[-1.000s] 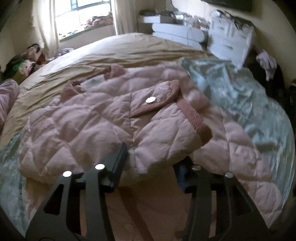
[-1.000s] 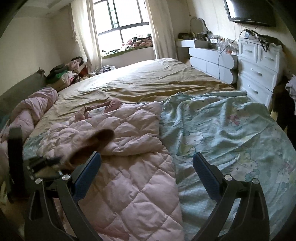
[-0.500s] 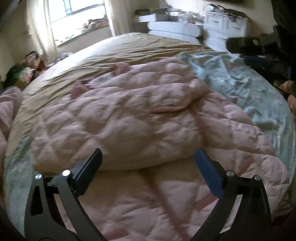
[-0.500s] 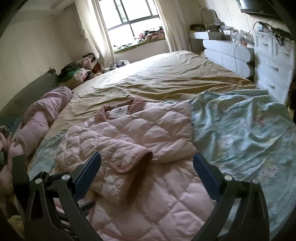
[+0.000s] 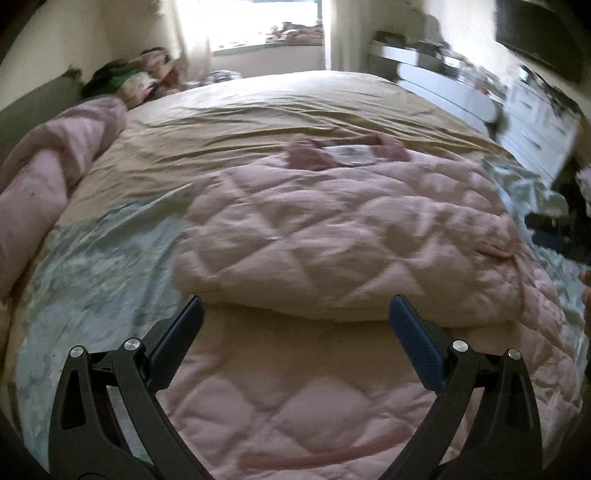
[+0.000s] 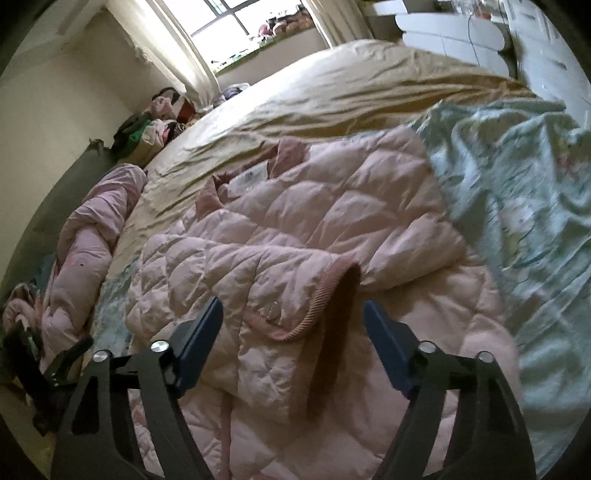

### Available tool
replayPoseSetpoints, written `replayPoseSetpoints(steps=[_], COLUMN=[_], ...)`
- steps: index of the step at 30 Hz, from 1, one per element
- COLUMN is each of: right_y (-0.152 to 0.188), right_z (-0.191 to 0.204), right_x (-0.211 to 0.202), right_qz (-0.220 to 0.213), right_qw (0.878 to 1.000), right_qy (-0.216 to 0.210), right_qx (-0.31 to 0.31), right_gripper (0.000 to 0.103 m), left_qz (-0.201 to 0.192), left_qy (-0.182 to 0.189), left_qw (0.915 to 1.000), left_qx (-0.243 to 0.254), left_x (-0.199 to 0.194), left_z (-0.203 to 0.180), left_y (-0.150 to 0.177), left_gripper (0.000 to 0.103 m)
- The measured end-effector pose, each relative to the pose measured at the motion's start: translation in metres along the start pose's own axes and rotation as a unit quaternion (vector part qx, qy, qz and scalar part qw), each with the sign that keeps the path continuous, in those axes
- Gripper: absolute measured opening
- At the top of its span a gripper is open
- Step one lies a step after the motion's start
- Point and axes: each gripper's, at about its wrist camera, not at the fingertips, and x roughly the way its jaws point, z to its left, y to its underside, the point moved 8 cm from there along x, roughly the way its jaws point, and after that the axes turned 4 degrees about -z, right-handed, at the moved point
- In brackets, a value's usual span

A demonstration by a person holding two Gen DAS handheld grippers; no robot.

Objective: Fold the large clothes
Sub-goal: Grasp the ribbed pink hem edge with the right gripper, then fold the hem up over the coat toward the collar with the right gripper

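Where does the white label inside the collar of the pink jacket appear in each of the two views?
Left wrist view: the white label sits above the centre, at the far edge of the pink jacket.
Right wrist view: label is left of centre, in the upper half.
Shared landmark: the window behind the bed.

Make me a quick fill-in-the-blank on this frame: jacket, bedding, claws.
1. The quilted jacket on the bed is ____ in colour.
2. The folded-over sleeve ends in a ribbed ____.
3. The left claw has its jaws ____, with nothing clamped between them.
4. The patterned blanket beside the jacket is pale ____, lying over the tan sheet.

Missing words: pink; cuff; open; green
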Motion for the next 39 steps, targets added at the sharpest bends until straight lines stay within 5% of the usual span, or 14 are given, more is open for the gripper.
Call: replayPoseSetpoints(steps=[12,17,23,30,39], right_y=[0.010,0.001,-0.046,-0.099,-0.097], right_z=[-0.007,-0.007,0.033,0.075,0.054], right_x=[0.046,0.043,0.010,-0.019,0.012], right_qz=[0.022,-0.004,-0.059,-0.121,-0.104], right_qw=[0.997,0.999,0.996,0.975,0.965], right_qy=[0.001,0.001,0.006,0.052,0.115], right_qx=[0.069,0.054,-0.060,-0.180,-0.213], right_gripper=[0.047,0.011,0.010,0.010,0.010], left_qz=[-0.009,-0.006,-0.009,-0.020,-0.014], left_qy=[-0.014,-0.015,-0.018,-0.020,-0.027], left_qw=[0.9981,0.9972,0.9963,0.9976,0.9986], left_qx=[-0.060,-0.073,-0.084,-0.063,-0.042], left_x=[-0.003,0.003,0.009,0.007,0.030], left_z=[0.067,0.075,0.076,0.061,0.053], left_y=[0.001,0.003,-0.007,-0.031,-0.045], left_gripper=[0.094,0.094,0.094,0.094,0.094])
